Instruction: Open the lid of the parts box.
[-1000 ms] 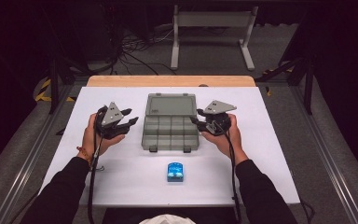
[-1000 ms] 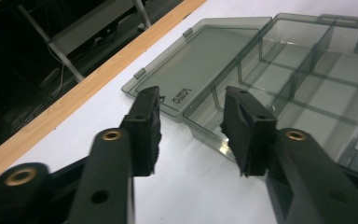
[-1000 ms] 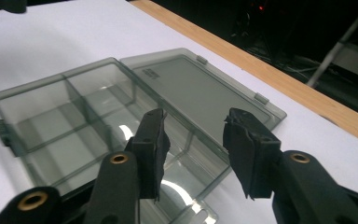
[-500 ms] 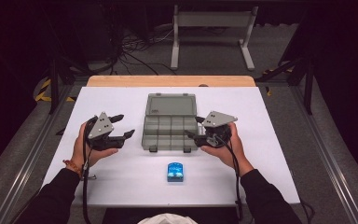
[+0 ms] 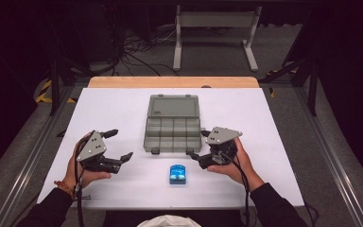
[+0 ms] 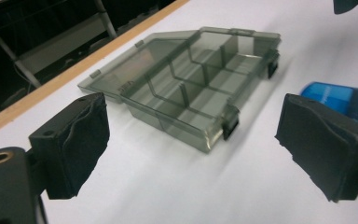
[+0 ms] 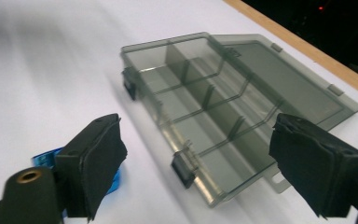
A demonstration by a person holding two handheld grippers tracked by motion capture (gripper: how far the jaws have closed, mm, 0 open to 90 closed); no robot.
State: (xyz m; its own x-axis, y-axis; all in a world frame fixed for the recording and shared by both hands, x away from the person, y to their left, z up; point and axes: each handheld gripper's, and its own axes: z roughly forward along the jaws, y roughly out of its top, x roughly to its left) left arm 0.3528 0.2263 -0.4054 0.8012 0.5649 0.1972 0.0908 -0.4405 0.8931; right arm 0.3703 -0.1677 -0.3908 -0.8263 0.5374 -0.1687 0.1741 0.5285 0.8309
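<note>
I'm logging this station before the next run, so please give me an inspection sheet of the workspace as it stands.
Surface: white table top, wooden far edge.
Job's things: grey compartment box lying open, lid flat, compartments look bare; small blue box nearer the person.
Clutter: nothing seen.
Grippers: left gripper and right gripper both open, jaws just widened, nothing between them.
Cables: one trails from each gripper; more on the floor behind.
Surroundings: dark room, grey stand beyond the table.
</note>
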